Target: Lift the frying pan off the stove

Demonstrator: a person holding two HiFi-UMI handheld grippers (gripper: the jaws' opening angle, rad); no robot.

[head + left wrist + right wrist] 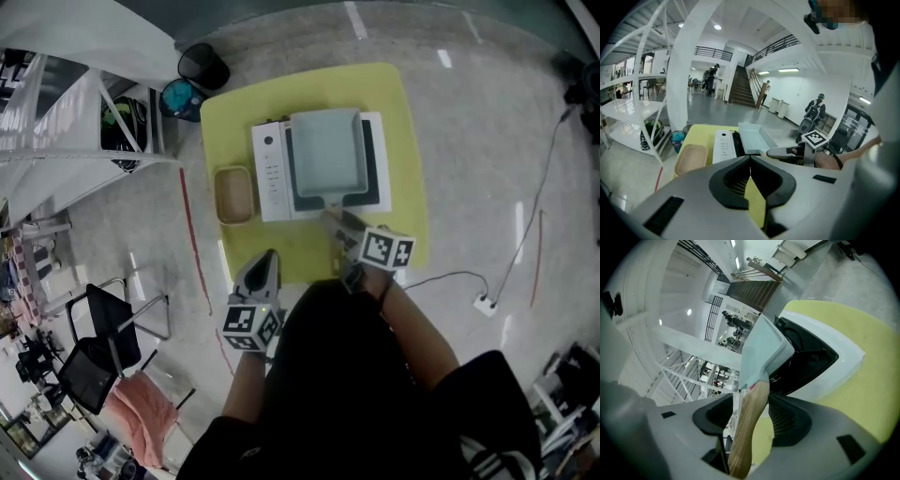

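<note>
Frying pan [326, 155], square, pale blue-grey, shallow-walled: flat on the black top of the white rectangular stove [270, 178], itself at the middle of the yellow counter [234, 112]. Inside the pan, only its own pale floor. Light wooden handle [749, 427] out over the stove's near edge, toward the person, and between the jaws of the right hand-held gripper [752, 399]: jaws spread wide, wood close against one pad, a gap at the other, so not clamped. Left hand-held gripper [750, 158] at the counter's near edge, well apart from the pan, jaw tips together, nothing gripped.

Tan rectangular tray [234, 195] just beside the stove's button strip, on the left in the head view; inside it, only its own tan bottom. On the grey floor [469, 141] past the counter's far left corner, a black round bin [203, 66] and a teal bucket [176, 97], side by side; contents not clear. Left of those, a white shelf rack [84, 131]. Nearer the person, a black chair [103, 337] and a pink cloth [141, 412]. On the right, a white socket block [485, 303] with a dark cable [441, 278] toward the counter. Between right hand-held gripper and pan, just the handle.
</note>
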